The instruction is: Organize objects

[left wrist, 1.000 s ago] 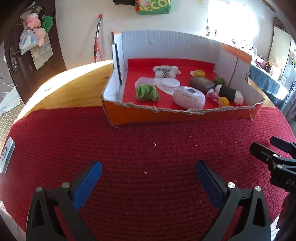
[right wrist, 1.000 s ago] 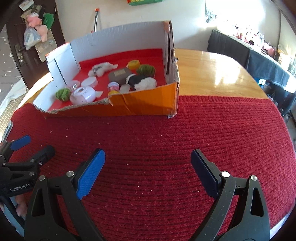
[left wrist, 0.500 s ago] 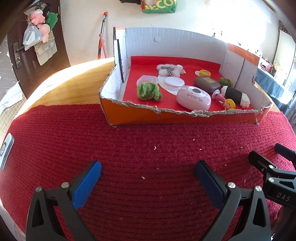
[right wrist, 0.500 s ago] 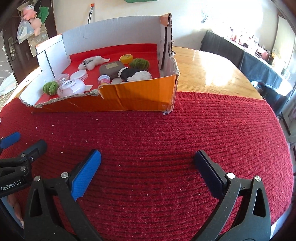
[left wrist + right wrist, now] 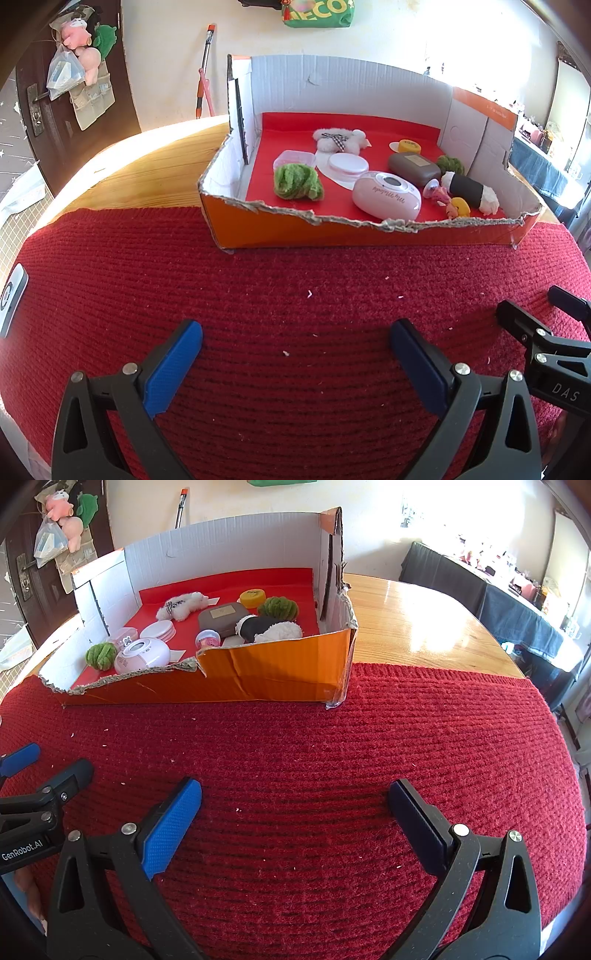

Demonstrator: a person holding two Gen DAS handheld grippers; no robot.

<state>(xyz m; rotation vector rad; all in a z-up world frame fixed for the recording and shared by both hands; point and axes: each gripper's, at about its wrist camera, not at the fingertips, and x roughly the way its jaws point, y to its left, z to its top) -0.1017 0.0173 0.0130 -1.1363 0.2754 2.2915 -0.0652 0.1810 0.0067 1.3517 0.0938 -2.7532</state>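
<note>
An orange cardboard box (image 5: 369,234) (image 5: 273,675) with a red floor stands at the far edge of the red knitted mat. In it lie a green yarn ball (image 5: 297,181), a pink oval device (image 5: 386,194), a white plush (image 5: 338,139), a brown case (image 5: 413,168), a black-and-white plush (image 5: 469,188), a yellow lid (image 5: 410,146) and other small items. My left gripper (image 5: 295,341) is open and empty above the mat, well short of the box. My right gripper (image 5: 293,799) is open and empty beside it, also over the mat.
The red mat (image 5: 258,280) covers the near part of a wooden table (image 5: 421,627). A small white device (image 5: 13,299) lies at the mat's left edge. A dark door with hanging bags (image 5: 74,74) is at the far left, and a cluttered side table (image 5: 517,602) at the right.
Both grippers have moved forward toward the box, which looks larger and nearer now. Both stay open and empty.
</note>
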